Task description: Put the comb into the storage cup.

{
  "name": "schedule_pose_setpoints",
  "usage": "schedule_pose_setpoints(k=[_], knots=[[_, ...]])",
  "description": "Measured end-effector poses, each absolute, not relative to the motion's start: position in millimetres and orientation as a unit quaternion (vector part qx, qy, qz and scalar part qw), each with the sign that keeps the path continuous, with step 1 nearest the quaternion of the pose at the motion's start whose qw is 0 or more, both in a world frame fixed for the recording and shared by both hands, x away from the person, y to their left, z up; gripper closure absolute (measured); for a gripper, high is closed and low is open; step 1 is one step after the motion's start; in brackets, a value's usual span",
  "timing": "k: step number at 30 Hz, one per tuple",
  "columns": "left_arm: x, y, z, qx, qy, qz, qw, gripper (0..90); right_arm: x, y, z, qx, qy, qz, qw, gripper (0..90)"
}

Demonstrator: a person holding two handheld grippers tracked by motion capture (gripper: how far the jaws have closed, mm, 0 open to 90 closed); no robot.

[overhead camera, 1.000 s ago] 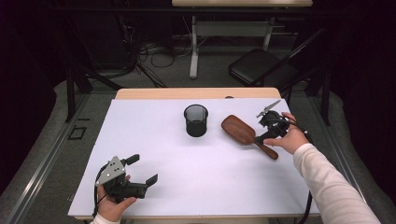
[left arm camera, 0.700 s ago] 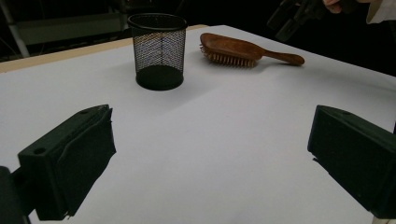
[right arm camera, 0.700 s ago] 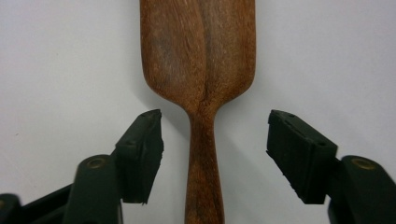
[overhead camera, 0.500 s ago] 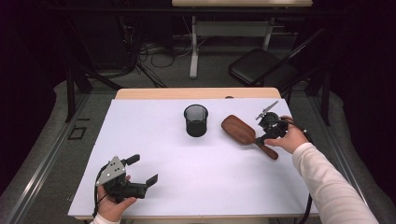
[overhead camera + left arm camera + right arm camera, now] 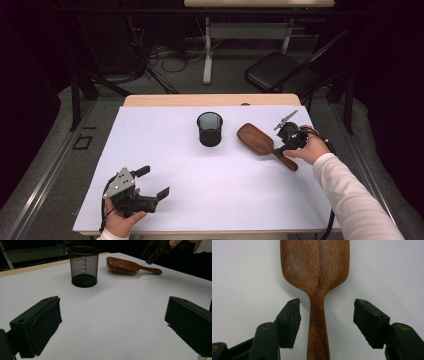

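The wooden hairbrush (image 5: pixel 256 139) lies bristles down near the tabletop's (image 5: pixel 165 150) right edge, beside the mesh cup (image 5: pixel 209 128). The right gripper (image 5: pixel 325 312) straddles its handle, jaws just closing, pads not yet touching. The left gripper (image 5: pixel 151 182) rests spread near the front-left corner.

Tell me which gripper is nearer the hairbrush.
Right. The right gripper straddles the hairbrush handle, pads not touching, jaws just closing. The left gripper sits at the table's near-left corner, far off.
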State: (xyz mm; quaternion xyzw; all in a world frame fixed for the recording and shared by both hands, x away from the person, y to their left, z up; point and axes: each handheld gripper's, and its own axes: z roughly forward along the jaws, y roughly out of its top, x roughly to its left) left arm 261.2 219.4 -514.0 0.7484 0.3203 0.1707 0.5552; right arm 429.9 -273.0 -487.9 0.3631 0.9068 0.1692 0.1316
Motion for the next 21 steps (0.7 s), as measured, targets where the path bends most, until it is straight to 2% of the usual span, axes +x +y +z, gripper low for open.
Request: schedule_pose_setpoints(k=[5, 21], knots=[[261, 219, -514, 0.749, 0.318, 0.169, 0.557, 0.7, 430, -273, -493, 0.370, 0.907, 0.162, 0.120, 44.2], [262, 219, -514, 0.750, 0.318, 0.169, 0.554, 0.7, 430, -273, -504, 0.378, 0.904, 0.167, 0.114, 46.9]])
